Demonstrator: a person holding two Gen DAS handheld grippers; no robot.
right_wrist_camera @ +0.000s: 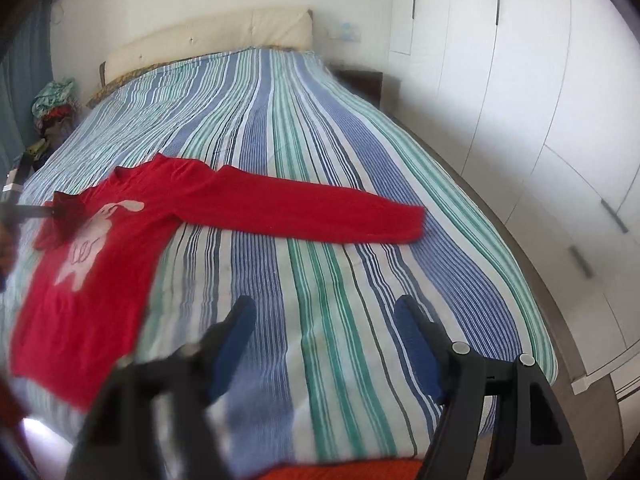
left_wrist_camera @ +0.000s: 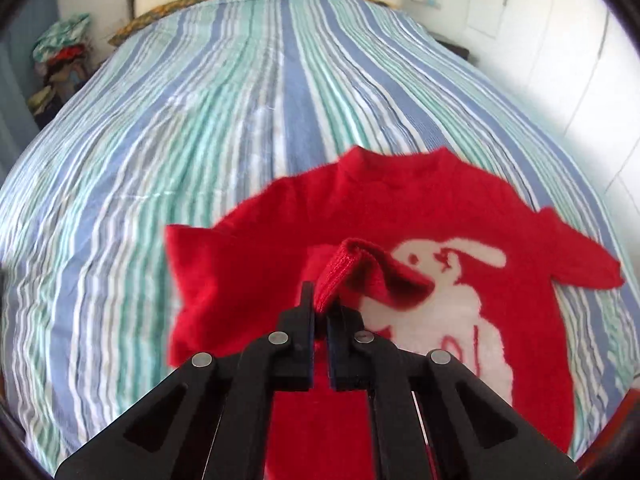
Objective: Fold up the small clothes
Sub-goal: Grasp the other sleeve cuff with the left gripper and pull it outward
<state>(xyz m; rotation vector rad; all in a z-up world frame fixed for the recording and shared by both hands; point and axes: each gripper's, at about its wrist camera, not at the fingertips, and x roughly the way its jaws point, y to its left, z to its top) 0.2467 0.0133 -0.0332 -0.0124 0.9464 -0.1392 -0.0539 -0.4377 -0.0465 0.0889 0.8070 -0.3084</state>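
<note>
- The left gripper (left_wrist_camera: 320,312) is clamping its jaws onto the ribbed cuff (left_wrist_camera: 340,268) of the sweater's sleeve, with only the knit between the pads; the pinch at the cuff edge is giving control of the whole sleeve from its free end.
- That cuff is being held up over the white rabbit motif (left_wrist_camera: 440,312) on the chest, so the sleeve is doubling back across the body, which looks like the first sleeve fold.
- The right gripper (right_wrist_camera: 324,344) is hanging with its jaws wide apart and nothing between the blue pads (right_wrist_camera: 232,352); it is hovering over bare bedspread, free for the next grasp.
- The red sweater (right_wrist_camera: 92,280) is lying front-up and flat on the striped bedspread (right_wrist_camera: 320,140), near the bed's foot, neck toward the headboard (right_wrist_camera: 208,36); spread flat like this, it is offering straight fold lines.
- The other sleeve (right_wrist_camera: 312,212) is stretching straight out sideways across the stripes, fully extended and untouched, probably awaiting the same inward fold by the open gripper.
- In the right wrist view the left tool is showing only as a blurred dark bar at the frame's left edge, meeting the bunched sleeve there.
- A heap of clothes (left_wrist_camera: 60,64) is sitting beside the bed's far corner, well apart from the work, and white wardrobe doors (right_wrist_camera: 520,100) are running along the opposite side.
</note>
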